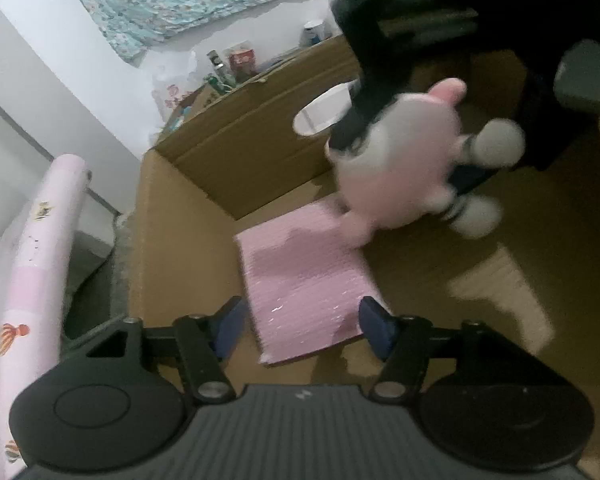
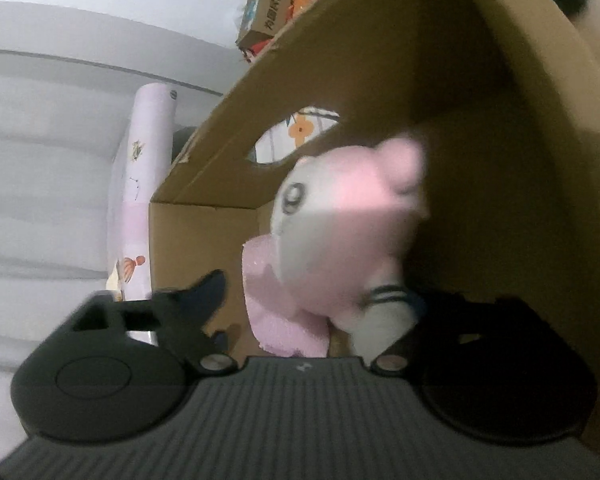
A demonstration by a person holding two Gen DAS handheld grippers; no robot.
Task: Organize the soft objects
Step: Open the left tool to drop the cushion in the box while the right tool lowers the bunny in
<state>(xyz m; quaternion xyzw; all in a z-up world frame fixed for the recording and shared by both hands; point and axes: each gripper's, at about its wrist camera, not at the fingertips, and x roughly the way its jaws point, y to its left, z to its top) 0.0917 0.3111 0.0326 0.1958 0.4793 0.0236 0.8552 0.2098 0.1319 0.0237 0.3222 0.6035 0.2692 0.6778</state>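
Left wrist view shows one open cardboard box [image 1: 204, 216] receiving the soft items. One folded pink cloth [image 1: 304, 276] lies flat on the box floor, close to the left wall and the near edge; it counts as stowed. One plush toy [image 1: 400, 160], pink and white with grey feet and dark-striped legs, hangs above the box floor just beyond the far edge of the cloth. It is not yet set down.

The right hand-held gripper [image 1: 400, 148] reaches in from the upper right and carries the plush toy; one dark finger lies across the toy's head. In the right wrist view the toy fills the space between that gripper's fingers [image 2: 210, 288], but blur hides whether both pads press on it. I judge it held, since nothing else supports it.

The left hand-held gripper [image 1: 304, 328] stands partly open over the near edge of the cloth, its blue pads [image 1: 374, 322] either side of the fabric and nothing visibly clamped between them.

Count: one box, one cloth, one plush toy, two grippers. One oval hand hole [image 1: 324, 114] shows in the far box wall.

Status, as a judgement: cloth placed, toy on its way in. Remaining is lowering and releasing the toy. No further loose soft items are visible in either view.
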